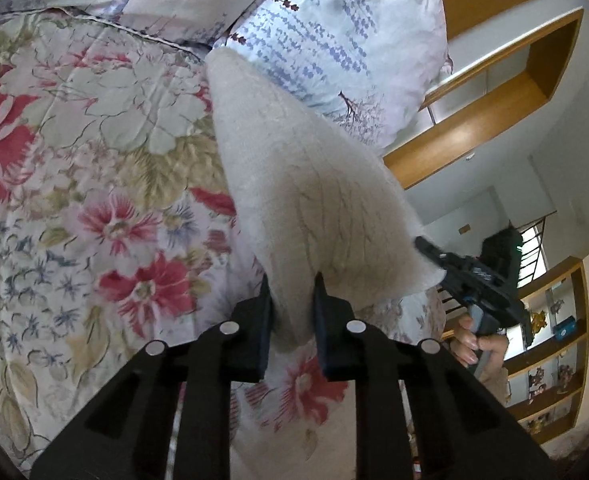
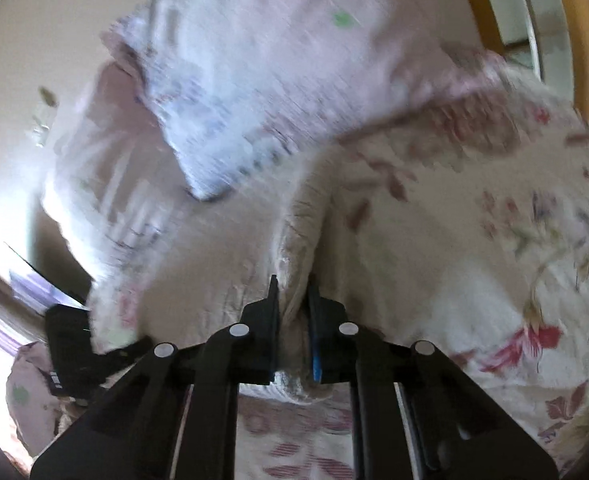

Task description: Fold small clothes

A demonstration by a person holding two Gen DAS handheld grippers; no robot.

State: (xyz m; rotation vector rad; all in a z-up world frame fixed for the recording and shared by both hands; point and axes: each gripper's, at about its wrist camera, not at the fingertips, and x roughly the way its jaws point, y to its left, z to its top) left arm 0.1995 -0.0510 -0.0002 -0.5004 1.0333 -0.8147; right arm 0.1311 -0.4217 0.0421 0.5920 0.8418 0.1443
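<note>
A cream knitted small garment point(image 1: 294, 184) hangs stretched above the floral bedspread point(image 1: 94, 200). My left gripper point(image 1: 292, 284) is shut on one corner of it. My right gripper point(image 2: 293, 286) is shut on another edge of the same cream garment point(image 2: 230, 248), which spreads out to the left in the blurred right wrist view. The right gripper also shows in the left wrist view point(image 1: 434, 254), pinching the garment's far corner, held by a hand point(image 1: 474, 344). The left gripper shows at the lower left of the right wrist view point(image 2: 142, 344).
Two pale patterned pillows point(image 1: 334, 40) lie at the head of the bed. A wooden headboard with a niche point(image 1: 494, 92) stands to the right. Wooden shelves with trinkets point(image 1: 554, 360) are at the far right. The floral bedspread point(image 2: 494, 240) fills the right wrist view.
</note>
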